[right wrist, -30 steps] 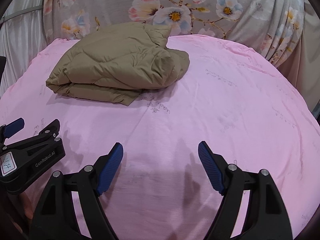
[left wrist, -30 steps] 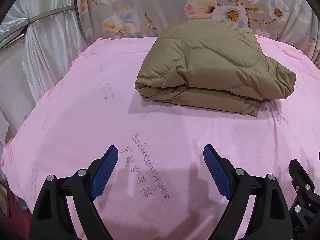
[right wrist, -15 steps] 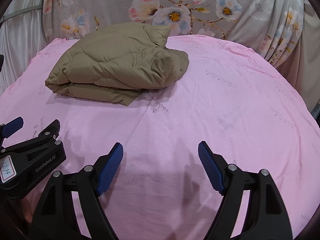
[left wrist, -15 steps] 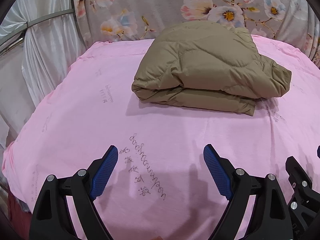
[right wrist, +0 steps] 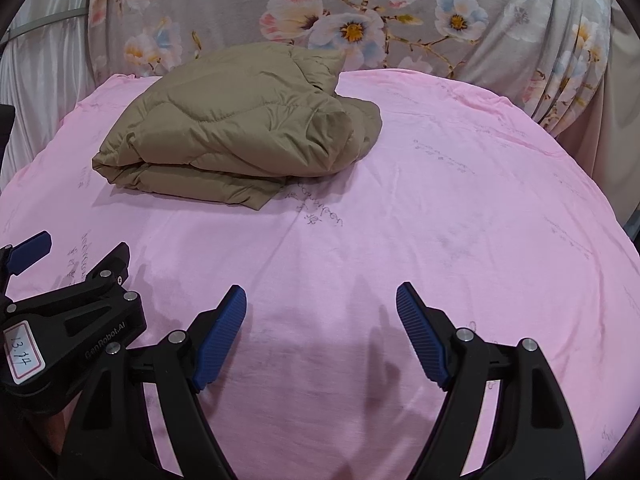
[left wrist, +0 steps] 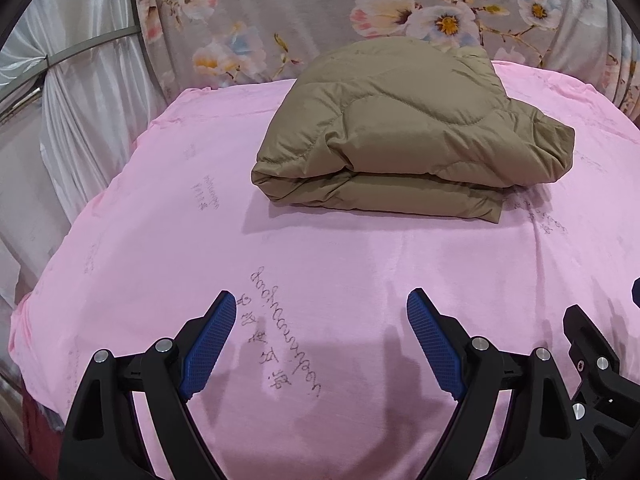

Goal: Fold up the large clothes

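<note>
The left hand-held gripper [left wrist: 322, 340] sits at the bottom of its own view with its blue-padded fingers [left wrist: 208, 346] spread wide and nothing between them, poised over bare pink sheet [left wrist: 360, 264]. Handwritten dark lettering [left wrist: 280, 340] runs across the sheet in the gap between the fingers. The right hand-held gripper [right wrist: 320, 334] is likewise spread wide and empty, low in its own view, above a plain stretch of the same sheet [right wrist: 460, 208]. In the right wrist view the left hand-held gripper [right wrist: 60, 308] shows at the lower left edge, bearing a small white label with handwritten digits [right wrist: 22, 354]; in the left wrist view part of the right one [left wrist: 596, 364] shows at the lower right edge.

Well apart from both, toward the upper middle of the left view, a tan quilted jacket [left wrist: 404, 128] lies folded into a thick bundle on the sheet, its layered edges facing the camera. In the right view the jacket [right wrist: 240, 128] lies in the upper left, with more lettering just beside its near corner.

Behind the bed hangs a grey floral cloth [left wrist: 304, 16], and a white curtain [left wrist: 80, 92] drapes at the left of the left view.
</note>
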Demonstrator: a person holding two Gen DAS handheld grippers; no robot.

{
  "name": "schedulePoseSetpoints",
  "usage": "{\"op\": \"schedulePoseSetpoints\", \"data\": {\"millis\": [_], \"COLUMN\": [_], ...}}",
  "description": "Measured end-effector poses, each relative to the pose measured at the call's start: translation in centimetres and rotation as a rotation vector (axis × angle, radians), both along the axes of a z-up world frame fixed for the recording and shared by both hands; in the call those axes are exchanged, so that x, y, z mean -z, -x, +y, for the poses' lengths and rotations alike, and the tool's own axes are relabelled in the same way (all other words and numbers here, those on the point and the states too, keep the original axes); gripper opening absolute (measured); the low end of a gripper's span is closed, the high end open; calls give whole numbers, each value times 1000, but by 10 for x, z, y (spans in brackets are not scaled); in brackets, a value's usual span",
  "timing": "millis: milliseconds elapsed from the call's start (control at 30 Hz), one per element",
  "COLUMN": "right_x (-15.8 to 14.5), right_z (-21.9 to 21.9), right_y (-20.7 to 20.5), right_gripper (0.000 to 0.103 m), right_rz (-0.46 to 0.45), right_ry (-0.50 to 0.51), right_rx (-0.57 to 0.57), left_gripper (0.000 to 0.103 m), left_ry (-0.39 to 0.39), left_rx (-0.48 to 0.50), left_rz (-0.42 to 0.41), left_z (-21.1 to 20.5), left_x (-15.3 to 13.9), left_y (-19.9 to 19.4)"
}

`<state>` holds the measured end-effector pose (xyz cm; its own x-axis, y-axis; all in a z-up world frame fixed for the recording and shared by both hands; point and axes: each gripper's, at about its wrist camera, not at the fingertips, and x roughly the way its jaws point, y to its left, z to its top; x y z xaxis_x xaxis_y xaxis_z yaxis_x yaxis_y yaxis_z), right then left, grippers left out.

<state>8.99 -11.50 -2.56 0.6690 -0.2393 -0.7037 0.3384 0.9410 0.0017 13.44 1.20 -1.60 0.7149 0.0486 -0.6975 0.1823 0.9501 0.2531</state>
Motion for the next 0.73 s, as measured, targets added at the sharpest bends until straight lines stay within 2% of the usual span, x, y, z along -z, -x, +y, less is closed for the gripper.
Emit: {"op": "schedulePoseSetpoints", "data": {"millis": [733], "right_x": [2], "right_z": [1], "right_y": [-1], "right_gripper": [75], "right_rz": [8], "right_ry": [0], "right_rx": [-5], "left_gripper": [85], "left_ry": [31], "left_rx": [-31], "left_rz": [3], "left_z": [6], "left_x": [0], "left_y": [0]}}
